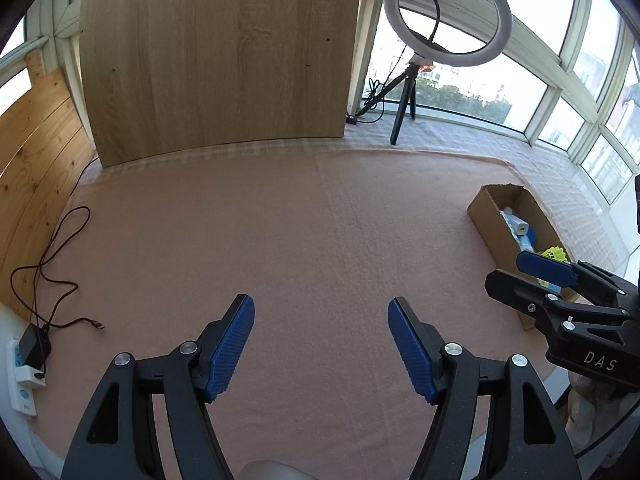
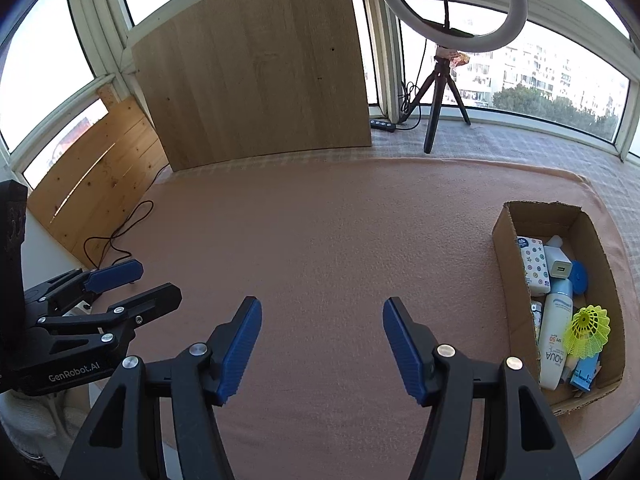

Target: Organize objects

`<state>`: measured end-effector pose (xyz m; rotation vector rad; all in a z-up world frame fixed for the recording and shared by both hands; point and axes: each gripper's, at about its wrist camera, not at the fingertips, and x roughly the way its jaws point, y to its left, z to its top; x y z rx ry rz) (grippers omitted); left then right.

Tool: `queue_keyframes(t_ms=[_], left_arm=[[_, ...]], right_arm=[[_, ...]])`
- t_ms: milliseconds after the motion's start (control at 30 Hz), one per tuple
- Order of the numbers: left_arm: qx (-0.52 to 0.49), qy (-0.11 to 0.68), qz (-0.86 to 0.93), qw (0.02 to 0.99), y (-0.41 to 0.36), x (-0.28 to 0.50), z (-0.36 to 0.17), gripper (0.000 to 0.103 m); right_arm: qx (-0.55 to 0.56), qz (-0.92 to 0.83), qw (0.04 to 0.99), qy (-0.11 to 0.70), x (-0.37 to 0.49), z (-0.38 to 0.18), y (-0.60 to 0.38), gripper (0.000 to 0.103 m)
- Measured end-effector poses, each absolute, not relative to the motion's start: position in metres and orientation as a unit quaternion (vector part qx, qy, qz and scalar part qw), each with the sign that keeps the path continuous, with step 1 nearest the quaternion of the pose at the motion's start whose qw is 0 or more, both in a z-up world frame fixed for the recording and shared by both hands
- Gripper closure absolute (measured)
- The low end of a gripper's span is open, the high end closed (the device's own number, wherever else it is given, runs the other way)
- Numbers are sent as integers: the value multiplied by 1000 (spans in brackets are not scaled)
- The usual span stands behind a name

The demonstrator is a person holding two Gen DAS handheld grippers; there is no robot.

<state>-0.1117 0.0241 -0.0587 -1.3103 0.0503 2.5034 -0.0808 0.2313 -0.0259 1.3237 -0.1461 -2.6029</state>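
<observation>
A: Stock, nearest first: left hand-held gripper (image 1: pixel 321 344), blue pads spread, nothing between them. Right hand-held gripper (image 2: pixel 322 346), likewise spread and empty. Both hang over the pink cloth (image 2: pixel 320 240) on the tabletop.

B: Task items?

A: All in the box (image 2: pixel 505 240), cardboard, open-topped, at the cloth's right edge. Contents: white sunscreen bottle (image 2: pixel 554 332) lying down; yellow shuttlecock (image 2: pixel 590 330) beside it; white charger (image 2: pixel 559 266); tissue pack (image 2: pixel 534 266) with star print; blue round thing (image 2: pixel 579 278); blue item (image 2: pixel 582 374) at the near end, type unclear.

B: Left side?

A: Black cable (image 1: pixel 48 276), loose on the cloth, running to a black adapter (image 1: pixel 34 346) in a white power strip (image 1: pixel 20 380).

B: Far end?

A: Wooden board (image 2: pixel 256 68), upright at the cloth's back edge. Ring light (image 2: pixel 452 4) on a tripod (image 2: pixel 438 100), right of the board, before the windows (image 2: pixel 560 76).
</observation>
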Motion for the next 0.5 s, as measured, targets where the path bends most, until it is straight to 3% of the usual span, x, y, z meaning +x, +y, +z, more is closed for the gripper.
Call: queue_keyframes(t_ms=[500], left_arm=[[-466,7,876,126,-7,-105,-72,30]], right_arm=[[448,-888,97,-42,-74,-33,204,44]])
